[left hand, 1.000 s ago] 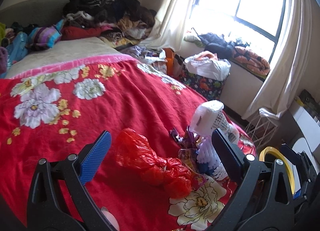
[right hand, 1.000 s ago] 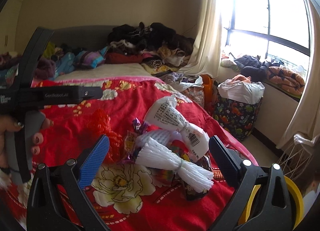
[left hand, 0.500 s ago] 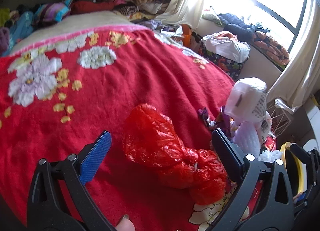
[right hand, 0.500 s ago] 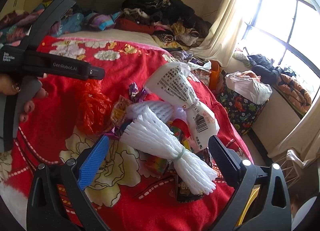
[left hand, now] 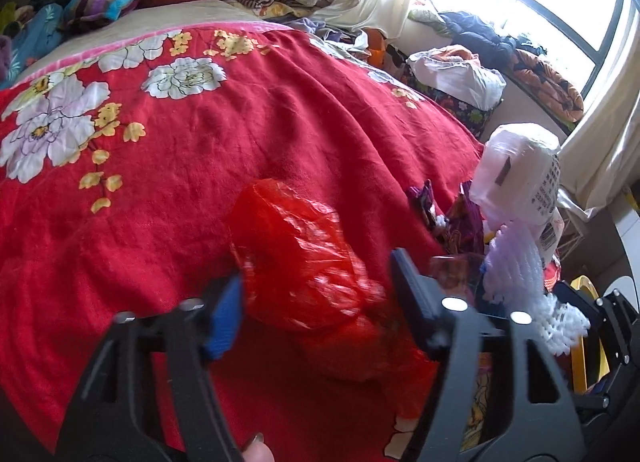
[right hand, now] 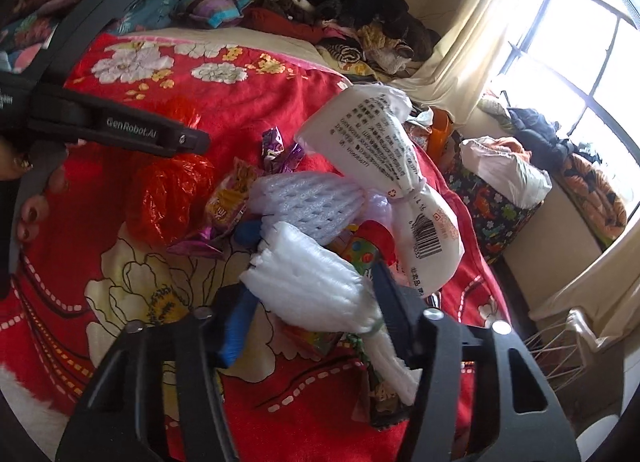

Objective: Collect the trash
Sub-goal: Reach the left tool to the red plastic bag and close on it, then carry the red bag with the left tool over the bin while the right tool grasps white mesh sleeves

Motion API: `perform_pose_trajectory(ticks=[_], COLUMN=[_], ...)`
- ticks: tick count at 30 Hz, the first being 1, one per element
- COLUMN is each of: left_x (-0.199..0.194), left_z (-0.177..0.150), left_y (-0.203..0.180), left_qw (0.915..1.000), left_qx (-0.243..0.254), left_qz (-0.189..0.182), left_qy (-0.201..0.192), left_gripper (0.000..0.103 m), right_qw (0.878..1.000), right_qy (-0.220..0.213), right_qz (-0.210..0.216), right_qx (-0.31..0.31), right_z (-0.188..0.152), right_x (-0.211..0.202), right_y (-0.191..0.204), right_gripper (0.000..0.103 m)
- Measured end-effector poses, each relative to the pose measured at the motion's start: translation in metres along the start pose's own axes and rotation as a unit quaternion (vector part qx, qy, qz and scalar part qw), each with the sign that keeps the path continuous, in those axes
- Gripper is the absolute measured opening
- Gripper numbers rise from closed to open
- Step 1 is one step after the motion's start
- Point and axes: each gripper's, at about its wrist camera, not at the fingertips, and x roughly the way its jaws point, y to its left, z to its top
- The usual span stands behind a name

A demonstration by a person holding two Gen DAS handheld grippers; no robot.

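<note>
On the bed (left hand: 200, 166), at its near right corner, the trash lies in one heap. Left: the left gripper (left hand: 316, 302) straddles the red bag (left hand: 296, 262), blue pad at the bag's left flank, black pad at its right; the bag's long axis runs from upper left to lower right, toward the camera, roughly along the fingers. The jaws have just been closing, from full width to about half; motion blur hides whether the pads yet press the plastic. Centre: wrappers (right hand: 276, 150) and a purple foam net (right hand: 308, 202) lie between the two grippers, touching the bag's right side. Right: the right gripper (right hand: 316, 318) flanks the white foam net (right hand: 316, 286), whose tied waist sits by the black pad and whose long axis runs from upper left to lower right. These jaws too have just been closing with the net between them; contact appears near, but cannot be told for sure. A white printed bag (right hand: 384, 166) leans behind. Each hand is nearest its own target. Compared with a second ago, both grippers stand lower and closer to the heap, and both targets fill more of the view.
</note>
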Motion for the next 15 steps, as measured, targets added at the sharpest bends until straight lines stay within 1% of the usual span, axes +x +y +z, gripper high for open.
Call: perform_pose_trajectory(ticks=[1, 2, 3, 4, 5, 7, 8, 9, 15], left_x=[-0.001, -0.003, -0.005, -0.007, -0.009, -0.012, -0.016, -0.018, -0.049], left_z=[0.000, -0.001, -0.001, -0.001, -0.002, -0.001, -0.001, 0.000, 0.009], left_y=[-0.001, -0.002, -0.003, -0.004, -0.005, -0.007, -0.008, -0.009, -0.023], left_qw=[1.0000, 1.0000, 0.9999, 0.9999, 0.9999, 0.9998, 0.9996, 0.9995, 0.9970], left_qx=[0.002, 0.005, 0.008, 0.009, 0.010, 0.011, 0.012, 0.012, 0.029], left_qz=[-0.002, -0.004, -0.005, -0.008, -0.011, -0.017, -0.022, -0.027, -0.061], left_qy=[-0.002, -0.004, -0.006, -0.007, -0.007, -0.008, -0.009, -0.010, -0.038], left_gripper=[0.044, 0.037, 0.034, 0.027, 0.023, 0.018, 0.010, 0.008, 0.008], right_qw=[1.000, 1.000, 1.000, 0.999, 0.998, 0.996, 0.994, 0.993, 0.980], right_qy=[-0.003, -0.007, -0.012, -0.017, -0.021, -0.030, -0.034, -0.040, -0.078], right_qz=[0.003, 0.005, 0.007, 0.011, 0.015, 0.025, 0.031, 0.034, 0.052], right_qx=[0.009, 0.018, 0.027, 0.040, 0.053, 0.081, 0.095, 0.108, 0.177], right_z=[-0.001, -0.001, 0.000, -0.001, -0.001, -0.002, -0.002, -0.002, -0.004], right_x=[-0.002, -0.005, -0.008, -0.012, -0.015, -0.021, -0.024, -0.029, -0.056], right_y=[-0.003, -0.005, -0.008, -0.011, -0.014, -0.022, -0.026, -0.030, -0.050], right_gripper=[0.042, 0.039, 0.035, 0.030, 0.029, 0.026, 0.025, 0.024, 0.021])
